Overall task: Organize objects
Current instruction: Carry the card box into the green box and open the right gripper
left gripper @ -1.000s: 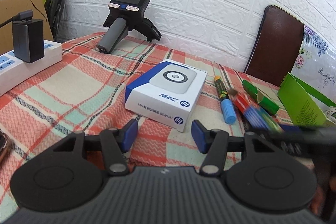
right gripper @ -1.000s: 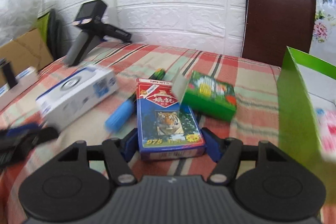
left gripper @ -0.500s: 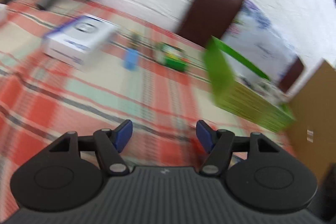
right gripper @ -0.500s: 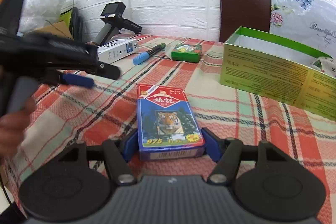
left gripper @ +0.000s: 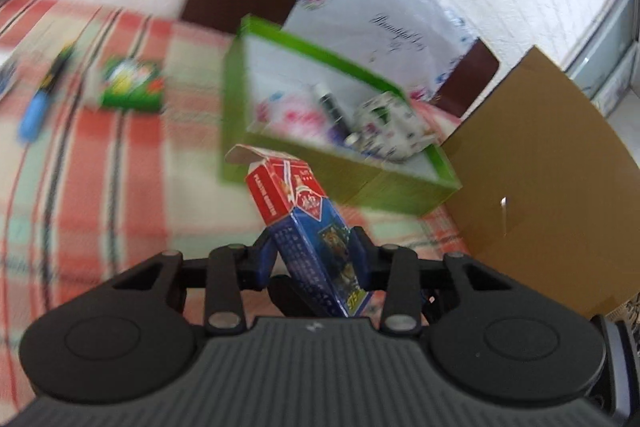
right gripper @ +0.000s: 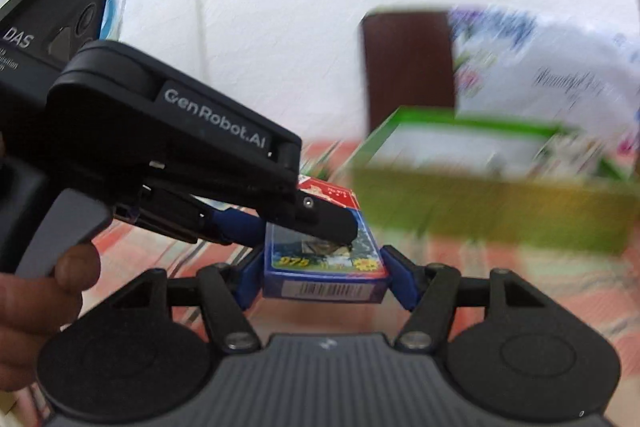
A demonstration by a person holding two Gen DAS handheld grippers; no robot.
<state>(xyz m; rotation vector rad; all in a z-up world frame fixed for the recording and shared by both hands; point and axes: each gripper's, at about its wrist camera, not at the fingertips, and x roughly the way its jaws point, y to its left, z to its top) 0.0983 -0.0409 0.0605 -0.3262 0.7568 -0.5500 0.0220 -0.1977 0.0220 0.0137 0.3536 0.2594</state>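
Right gripper [right gripper: 325, 277], seen from its own wrist camera, with both blue pads pressed on the long sides of a blue playing-card box [right gripper: 326, 267] carrying a tiger print, the number 975 and a barcode on its near end; the box lies flat between the fingers and is lifted off the checked tablecloth [right gripper: 500, 275]. Left gripper [right gripper: 316, 227], reaching in from the left of that view with a hand [right gripper: 36, 311] on its grey trigger, has its upper finger lying across the top face of the same box and a blue-padded finger below it. In the left wrist view the box [left gripper: 308, 239] stands tilted between the left gripper [left gripper: 314, 263] pads, its red end with the open flap pointing away; the jaws are closing, and both pads appear to touch the box faces, though blur leaves the firmness of that contact uncertain. Behind the box sits an open green carton [left gripper: 240, 99] holding a printed pouch and other small items too blurred to identify. Further left on the cloth lie a small green box [left gripper: 132, 87] and a blue-capped marker [left gripper: 36, 107], apart from each other
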